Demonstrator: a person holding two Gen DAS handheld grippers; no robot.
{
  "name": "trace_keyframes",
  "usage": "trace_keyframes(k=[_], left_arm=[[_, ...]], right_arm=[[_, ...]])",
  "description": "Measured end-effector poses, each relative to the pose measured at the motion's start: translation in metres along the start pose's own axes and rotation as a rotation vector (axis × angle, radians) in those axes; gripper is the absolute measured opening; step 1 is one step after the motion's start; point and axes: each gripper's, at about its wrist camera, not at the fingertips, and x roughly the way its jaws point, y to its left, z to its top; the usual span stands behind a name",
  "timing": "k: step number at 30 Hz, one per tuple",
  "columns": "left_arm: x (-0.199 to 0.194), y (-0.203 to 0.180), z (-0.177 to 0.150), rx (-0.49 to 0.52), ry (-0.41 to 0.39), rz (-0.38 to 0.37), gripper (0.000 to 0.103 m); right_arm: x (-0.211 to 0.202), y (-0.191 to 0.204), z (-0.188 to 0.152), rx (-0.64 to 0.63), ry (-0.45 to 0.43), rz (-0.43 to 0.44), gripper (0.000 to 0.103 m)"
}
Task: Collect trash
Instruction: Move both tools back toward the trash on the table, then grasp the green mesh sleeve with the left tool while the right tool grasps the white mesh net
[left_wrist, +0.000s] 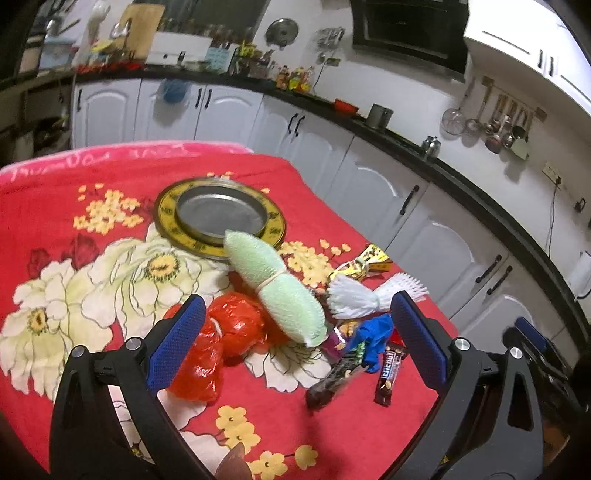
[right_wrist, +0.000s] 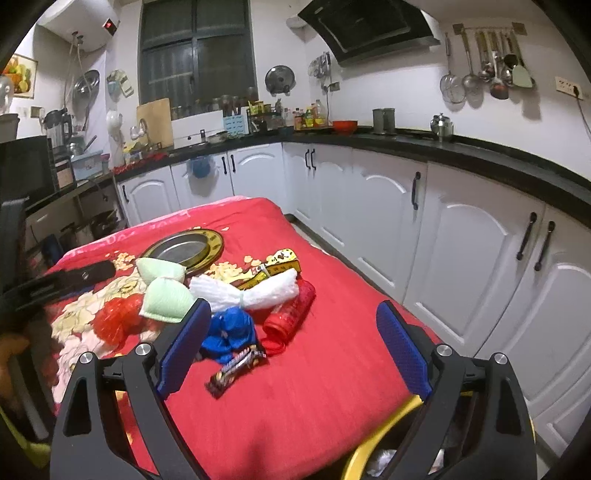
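Trash lies heaped on a table under a red flowered cloth (left_wrist: 110, 184). The heap holds a green foam net (left_wrist: 277, 288), a white foam net (left_wrist: 354, 295), a crumpled red plastic bag (left_wrist: 225, 339), a blue bag (left_wrist: 373, 332), a dark candy wrapper (left_wrist: 340, 373) and a yellow wrapper (left_wrist: 365, 264). My left gripper (left_wrist: 297, 332) hovers open just before the heap, holding nothing. The right gripper (right_wrist: 293, 350) is also open and empty, nearer the table's front edge, with the candy wrapper (right_wrist: 236, 369), blue bag (right_wrist: 229, 328) and a red wrapper (right_wrist: 291, 314) ahead of it.
A metal plate with a yellow rim (left_wrist: 219, 218) sits behind the heap. A yellow bin (right_wrist: 380, 435) with some trash inside stands below the table's front edge. White kitchen cabinets (right_wrist: 461, 258) line the right side across a narrow aisle.
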Motion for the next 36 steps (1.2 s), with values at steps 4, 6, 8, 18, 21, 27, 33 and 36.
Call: trace_keyframes(k=[4,6,8,18,21,27,33,36], left_arm=[[0.010,0.003,-0.002,-0.034,0.048,-0.037,0.081],[0.019,0.002,-0.003,-0.058,0.086,-0.064,0.077],[0.027,0.000,-0.005,-0.077,0.120,-0.091,0.073],[0.058,0.005,-0.019,-0.179,0.218,-0.082,0.063],[0.058,0.009,-0.019,-0.204,0.212,-0.088,0.059],[0.062,0.006,-0.017,-0.230,0.208,-0.101,0.044],[0.068,0.005,-0.014,-0.230,0.208,-0.080,0.023],[0.064,0.005,-0.013,-0.213,0.198,-0.075,0.022]], right_arm=[[0.026,-0.004,0.007,0.012,0.022,0.006,0.088],[0.042,-0.010,0.009,0.029,0.046,0.014,0.087],[0.056,-0.015,0.010,0.044,0.072,0.024,0.083],[0.120,-0.026,0.020,0.112,0.189,0.093,0.070],[0.135,-0.023,0.018,0.122,0.221,0.116,0.061],[0.138,-0.017,0.012,0.114,0.248,0.170,0.013],[0.109,-0.008,0.011,0.063,0.160,0.179,0.009],[0.091,-0.006,0.012,0.053,0.115,0.184,0.009]])
